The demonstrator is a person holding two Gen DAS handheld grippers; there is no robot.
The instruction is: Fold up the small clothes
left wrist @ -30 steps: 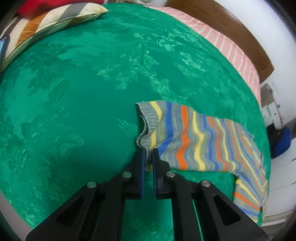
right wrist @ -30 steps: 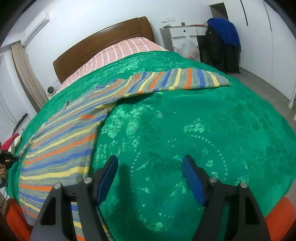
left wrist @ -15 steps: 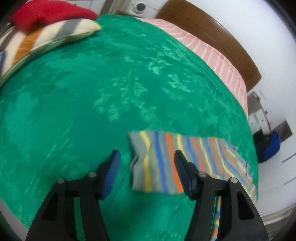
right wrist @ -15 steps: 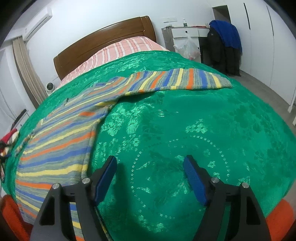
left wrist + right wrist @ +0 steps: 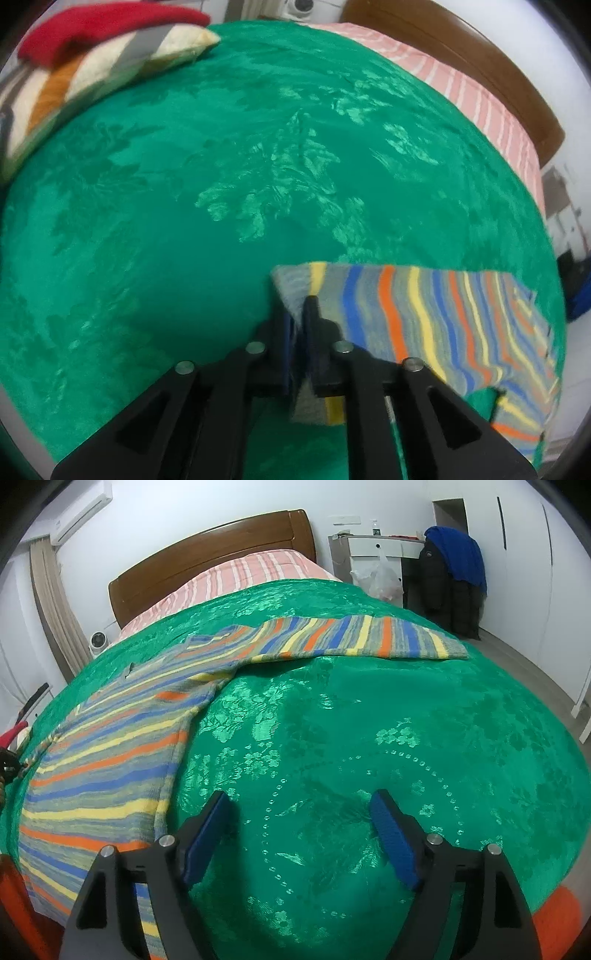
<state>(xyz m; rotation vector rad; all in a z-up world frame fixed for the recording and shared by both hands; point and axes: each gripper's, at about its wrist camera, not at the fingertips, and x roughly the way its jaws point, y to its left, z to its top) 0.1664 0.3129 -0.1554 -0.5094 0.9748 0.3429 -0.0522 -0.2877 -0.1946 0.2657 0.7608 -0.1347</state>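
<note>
A knitted sweater (image 5: 424, 317) with grey, blue, orange and yellow stripes lies flat on the green bedspread (image 5: 184, 221). My left gripper (image 5: 295, 306) is at the grey cuff end of one sleeve, its jaws closing with the cuff fabric pinched between the pads. In the right wrist view the sweater's body (image 5: 110, 768) spreads out at the left, and the other sleeve (image 5: 351, 638) stretches to the right across the bed. My right gripper (image 5: 301, 801) hovers over bare bedspread just right of the sweater's hem, its jaws opening wide with nothing between them.
A striped pillow (image 5: 92, 77) with a red item (image 5: 103, 26) on it lies at the far left. A pink striped sheet (image 5: 240, 576) and a wooden headboard (image 5: 207, 561) are beyond. A dark jacket (image 5: 450, 572), a plastic bag (image 5: 380, 579) and a white cabinet stand beside the bed.
The left gripper let go of the cuff, opened wide over it, and has now closed on it again from a slightly shifted spot. The right gripper's jaws widened slightly.
</note>
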